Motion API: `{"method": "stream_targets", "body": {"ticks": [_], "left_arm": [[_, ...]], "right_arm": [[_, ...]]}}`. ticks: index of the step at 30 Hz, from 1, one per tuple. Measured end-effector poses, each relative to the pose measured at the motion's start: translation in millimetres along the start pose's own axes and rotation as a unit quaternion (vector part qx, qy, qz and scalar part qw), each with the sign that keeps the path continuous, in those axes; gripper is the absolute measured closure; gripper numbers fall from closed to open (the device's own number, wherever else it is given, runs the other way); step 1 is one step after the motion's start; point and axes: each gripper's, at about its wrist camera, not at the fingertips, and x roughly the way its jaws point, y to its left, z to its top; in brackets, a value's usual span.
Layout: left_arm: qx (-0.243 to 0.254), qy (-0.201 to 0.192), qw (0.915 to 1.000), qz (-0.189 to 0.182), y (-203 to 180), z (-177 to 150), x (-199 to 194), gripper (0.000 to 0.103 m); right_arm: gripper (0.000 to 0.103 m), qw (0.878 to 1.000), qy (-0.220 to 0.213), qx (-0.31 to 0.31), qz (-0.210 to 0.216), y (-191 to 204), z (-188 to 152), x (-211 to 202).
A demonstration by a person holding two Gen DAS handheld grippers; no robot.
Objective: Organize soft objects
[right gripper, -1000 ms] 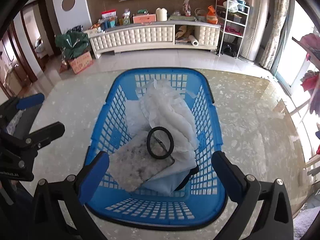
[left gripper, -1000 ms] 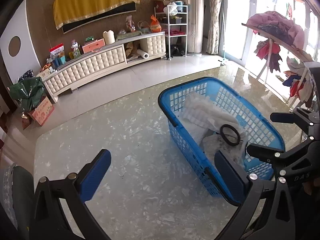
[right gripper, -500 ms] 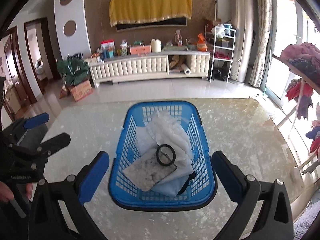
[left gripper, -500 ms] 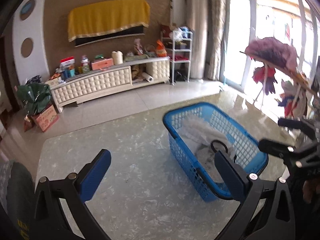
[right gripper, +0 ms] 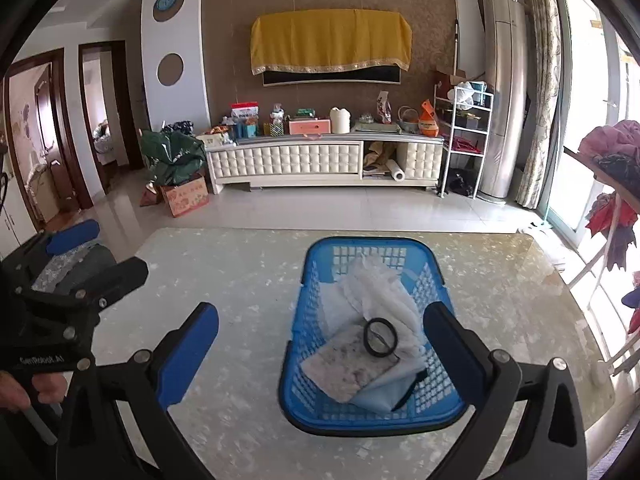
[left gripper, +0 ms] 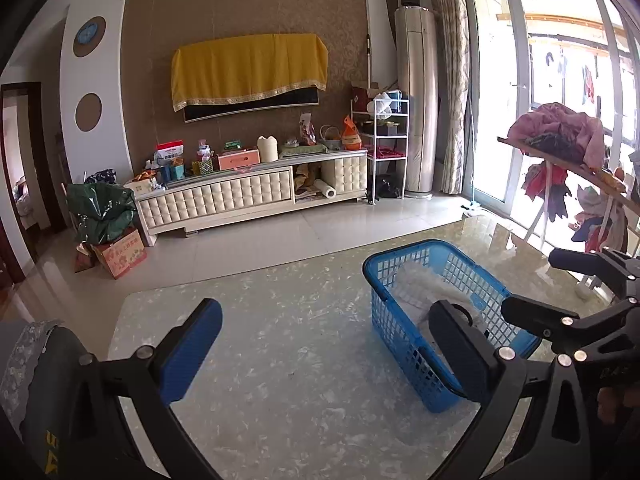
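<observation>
Both the left gripper [left gripper: 320, 344] and right gripper [right gripper: 320, 344] gape empty near the blue basket [right gripper: 370, 416], whose loose black ring [right gripper: 380, 342] might slide off the cloths if bumped.

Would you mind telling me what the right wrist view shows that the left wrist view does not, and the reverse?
Only the right wrist view shows the black ring lying whole on the cloths, and two doorways at left. Only the left wrist view shows the basket's side wall and the balcony laundry. Both show the blue basket on the marble table, the yellow-draped TV, and open, empty fingers.
</observation>
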Motion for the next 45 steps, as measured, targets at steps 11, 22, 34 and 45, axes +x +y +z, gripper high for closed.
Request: {"method": "stream_targets", "body": {"ticks": [11, 22, 34, 45], "left_arm": [[0.003, 0.004, 1.0000, -0.004, 7, -6, -1, 0.000], [0.005, 0.007, 0.9999, -0.006, 8, -8, -5, 0.000], [0.009, 0.010, 0.9999, -0.011, 5, -6, -5, 0.000], [0.008, 0.005, 0.9999, -0.006, 5, -7, -8, 0.000]], "right_arm": [[0.000, 1.000, 0.004, -0.003, 0.001, 8, -9, 2], [0.000, 1.000, 0.005, 0.001, -0.001, 7, -11, -1], [0.000, 1.000, 0.005, 0.006, -0.003, 7, -10, -5], [0.000, 1.000, 0.007, 0.007, -0.006, 9, -8, -6]]}}
